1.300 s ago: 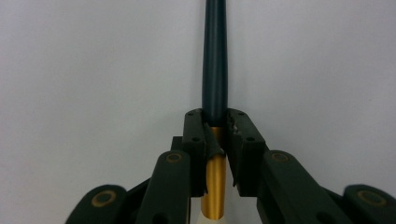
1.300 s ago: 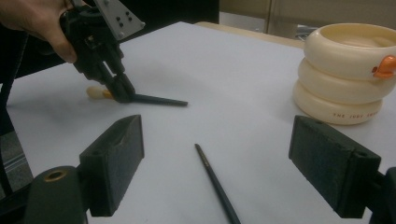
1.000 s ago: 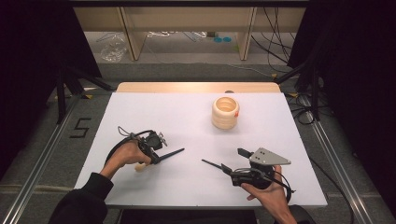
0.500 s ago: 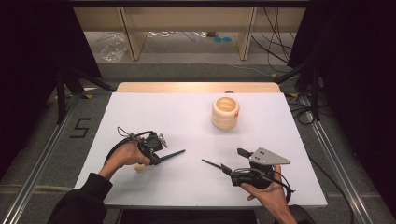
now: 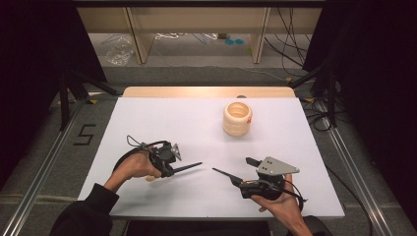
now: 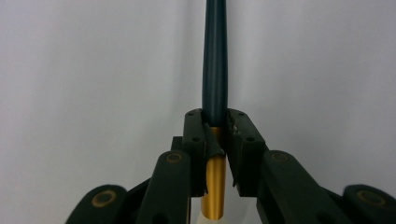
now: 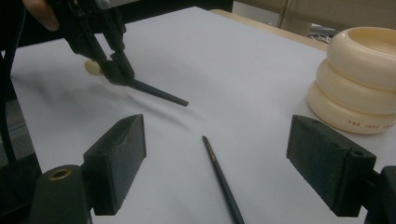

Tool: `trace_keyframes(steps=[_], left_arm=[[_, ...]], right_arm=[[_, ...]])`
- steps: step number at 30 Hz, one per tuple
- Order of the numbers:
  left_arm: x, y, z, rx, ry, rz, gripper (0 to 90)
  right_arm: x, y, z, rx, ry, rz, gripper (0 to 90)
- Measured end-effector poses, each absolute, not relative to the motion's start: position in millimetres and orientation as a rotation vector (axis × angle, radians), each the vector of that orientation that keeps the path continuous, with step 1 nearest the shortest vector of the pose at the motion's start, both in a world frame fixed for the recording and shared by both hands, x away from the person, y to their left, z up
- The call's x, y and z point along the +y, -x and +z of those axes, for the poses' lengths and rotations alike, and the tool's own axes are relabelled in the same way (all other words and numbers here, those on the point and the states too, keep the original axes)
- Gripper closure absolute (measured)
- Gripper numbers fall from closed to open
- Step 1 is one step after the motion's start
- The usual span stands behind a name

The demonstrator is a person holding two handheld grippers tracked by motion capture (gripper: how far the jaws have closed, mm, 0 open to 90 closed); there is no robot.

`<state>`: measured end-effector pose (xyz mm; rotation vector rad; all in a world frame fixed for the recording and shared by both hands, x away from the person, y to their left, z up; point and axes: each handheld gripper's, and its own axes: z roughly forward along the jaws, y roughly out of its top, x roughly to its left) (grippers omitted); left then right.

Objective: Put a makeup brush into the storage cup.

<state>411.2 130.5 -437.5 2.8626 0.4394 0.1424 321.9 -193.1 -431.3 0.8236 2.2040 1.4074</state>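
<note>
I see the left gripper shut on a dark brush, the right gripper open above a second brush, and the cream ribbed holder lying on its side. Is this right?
One detail is wrong: the cream ribbed holder stands upright with its mouth up, as the high view shows. The left gripper is shut on a dark brush, and the right gripper is open above a second brush.

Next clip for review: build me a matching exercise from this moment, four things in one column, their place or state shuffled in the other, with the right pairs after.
1. left tool
2. right tool
3. thin dark brush lying on the white table
4. cream ribbed ring-shaped holder

a. stands upright toward the table's far side
b. jaws wide open, nothing between them
c. lies flat in front of the open jaws
d. shut on a dark, gold-banded brush

Pairs: 1-d, 2-b, 3-c, 4-a
</note>
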Motion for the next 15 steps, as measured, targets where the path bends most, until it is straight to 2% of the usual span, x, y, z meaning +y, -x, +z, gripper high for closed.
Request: trace_keyframes(steps=[15], left_arm=[[100,-379,-426,0.25,-2.846,0.149,78.3]], right_arm=[[-172,-322,-427,2.399,-0.582,1.24,26.7]])
